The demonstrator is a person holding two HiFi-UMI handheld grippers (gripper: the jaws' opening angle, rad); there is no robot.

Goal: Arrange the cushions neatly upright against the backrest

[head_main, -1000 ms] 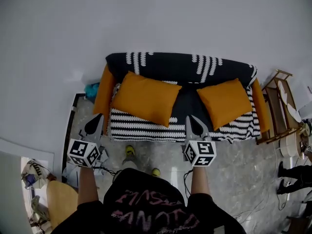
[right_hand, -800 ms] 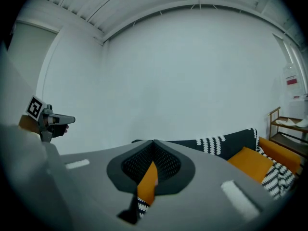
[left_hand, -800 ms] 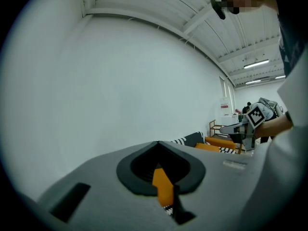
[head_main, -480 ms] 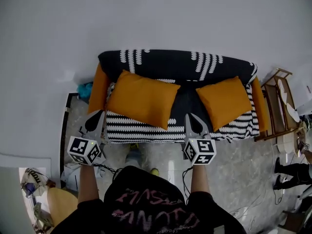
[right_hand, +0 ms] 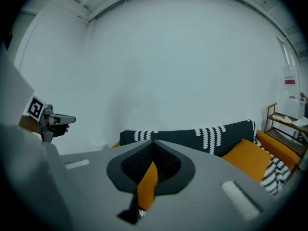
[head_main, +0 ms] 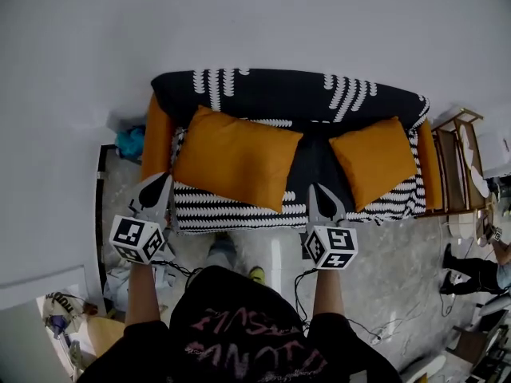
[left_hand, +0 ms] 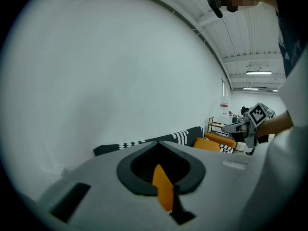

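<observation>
**A:** What's the setting?

**B:** A plain white wall (head_main: 255, 22) and a grey marbled floor (head_main: 391, 270). A sofa with a black-and-white patterned cover (head_main: 239, 214) and orange arms stands against the wall.

**A:** And the cushions?

**B:** Both are on the seat. The large orange square cushion (head_main: 235, 159) sits left of centre, skewed, with its top edge at the black backrest (head_main: 287, 98). The smaller orange square cushion (head_main: 374, 163) is at the right end, also turned askew, well apart from the first.

**A:** The tools?

**B:** The left gripper (head_main: 160, 183) hangs off the sofa's front left corner, its jaws pressed together on nothing. The right gripper (head_main: 318, 191) is at the seat's front edge between the cushions, likewise closed and empty.

**A:** Anything nearby?

**B:** A wooden shelf unit (head_main: 467, 134) just beside the right arm.
</observation>
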